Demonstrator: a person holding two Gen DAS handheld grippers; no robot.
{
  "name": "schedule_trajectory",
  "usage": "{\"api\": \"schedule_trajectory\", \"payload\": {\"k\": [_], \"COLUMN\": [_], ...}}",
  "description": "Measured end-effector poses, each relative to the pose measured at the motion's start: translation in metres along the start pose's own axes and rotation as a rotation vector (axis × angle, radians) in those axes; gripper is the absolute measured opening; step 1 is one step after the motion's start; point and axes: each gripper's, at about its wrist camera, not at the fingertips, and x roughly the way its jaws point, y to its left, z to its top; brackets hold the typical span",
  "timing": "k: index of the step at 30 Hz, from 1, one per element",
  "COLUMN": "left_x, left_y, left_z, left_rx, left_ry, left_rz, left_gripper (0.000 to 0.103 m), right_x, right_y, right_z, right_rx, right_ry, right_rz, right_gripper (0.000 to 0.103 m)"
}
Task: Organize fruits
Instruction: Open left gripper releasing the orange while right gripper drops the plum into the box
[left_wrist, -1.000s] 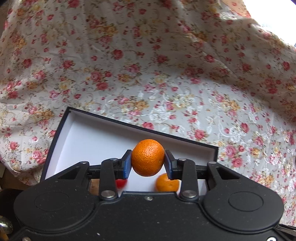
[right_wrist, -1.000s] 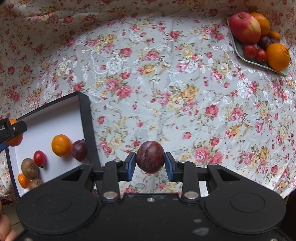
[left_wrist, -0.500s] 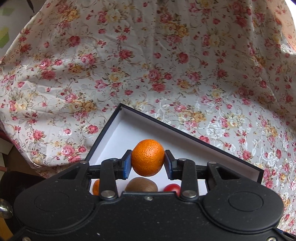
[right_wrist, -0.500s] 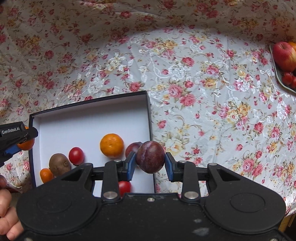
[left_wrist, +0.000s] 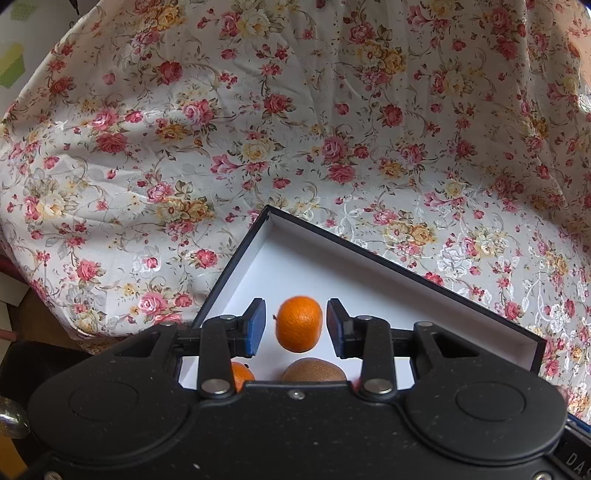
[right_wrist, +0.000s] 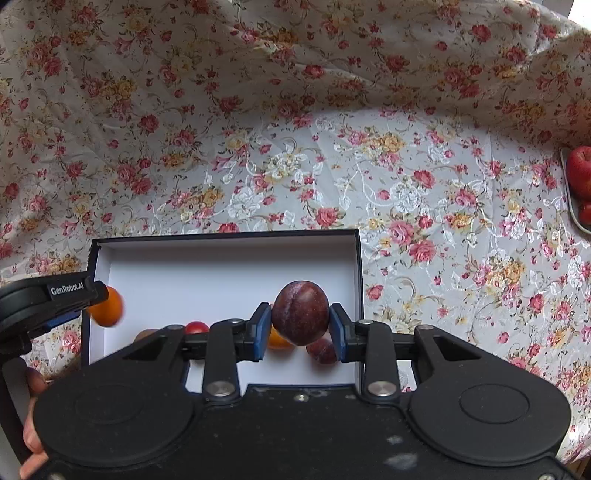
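Note:
My left gripper (left_wrist: 295, 326) is open over the black box with the white inside (left_wrist: 332, 266). A mandarin (left_wrist: 298, 324) sits loose between its blue pads, with a gap on each side. Below it in the box lie a kiwi (left_wrist: 314, 371) and a small orange fruit (left_wrist: 242, 374). My right gripper (right_wrist: 300, 328) is shut on a dark plum (right_wrist: 300, 312) above the box's (right_wrist: 221, 273) right part. In the right wrist view the left gripper (right_wrist: 98, 293) reaches in from the left, with the mandarin (right_wrist: 107, 308) blurred at its tip.
Inside the box I also see a cherry tomato (right_wrist: 196, 326), an orange (right_wrist: 277, 341) and another plum (right_wrist: 321, 350). A tray with a red apple (right_wrist: 580, 171) shows at the right edge. Floral cloth (right_wrist: 406, 184) covers the table. A hand (right_wrist: 31, 435) holds the left gripper.
The left gripper has opened and let go of the mandarin over the box. The right gripper has carried the plum leftwards, over the box.

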Motion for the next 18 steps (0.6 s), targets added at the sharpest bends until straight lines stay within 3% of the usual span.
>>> {"api": "schedule_trajectory", "payload": {"k": [8, 18], "left_x": [0.0020, -0.0002], "left_y": [-0.0006, -0.0077], "left_z": [-0.0007, -0.0030], "left_rx": [0.014, 0.037], "left_ry": [0.015, 0.021], "left_rz": [-0.020, -0.041], "left_gripper": [0.046, 0.047], "right_x": [-0.0100, -0.0039], "right_y": [-0.0009, -0.0025], "right_z": [0.0047, 0.0048], "right_rx": [0.038, 0.039], "right_ry": [-0.038, -0.008], "right_rz": [0.094, 0.091], "right_gripper": [0.036, 0.036]}}
